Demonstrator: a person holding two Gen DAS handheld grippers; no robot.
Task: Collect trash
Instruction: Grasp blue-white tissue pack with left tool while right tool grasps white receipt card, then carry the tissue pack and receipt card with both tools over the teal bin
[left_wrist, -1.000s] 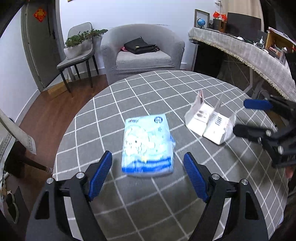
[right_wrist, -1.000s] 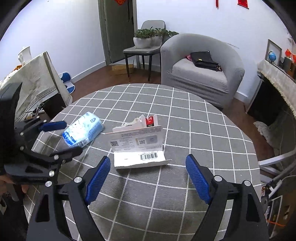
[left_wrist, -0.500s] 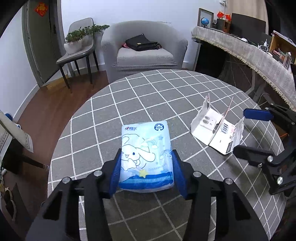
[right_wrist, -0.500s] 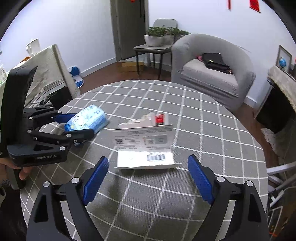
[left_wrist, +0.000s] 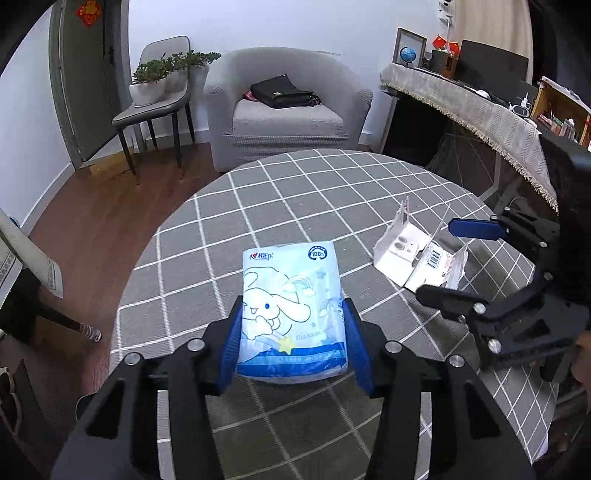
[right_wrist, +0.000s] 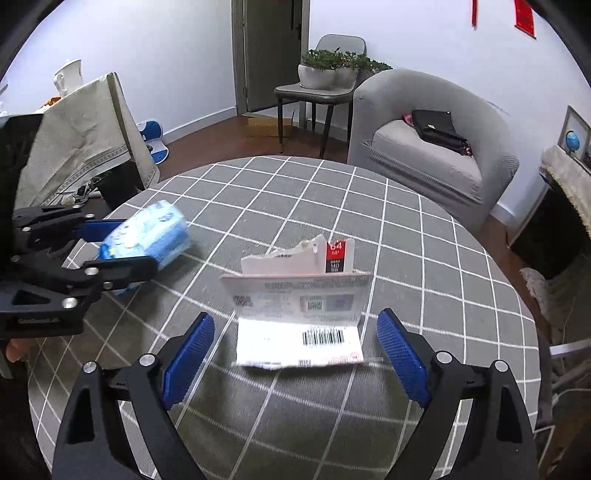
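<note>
Over by the left edge of the round table (left_wrist: 280, 192), the left gripper (left_wrist: 291, 343) has clamped its blue pads (left_wrist: 229, 347) on the two sides of a blue tissue pack (left_wrist: 291, 306), pinching its near end; its jaws have just been closing. To the right, nearer the middle of the checked cloth, a torn white carton (right_wrist: 299, 314) sits opened, barcode flap flat toward the near edge. The right gripper (right_wrist: 295, 354) hangs over it, jaws wide apart either side of that flap, touching nothing.
</note>
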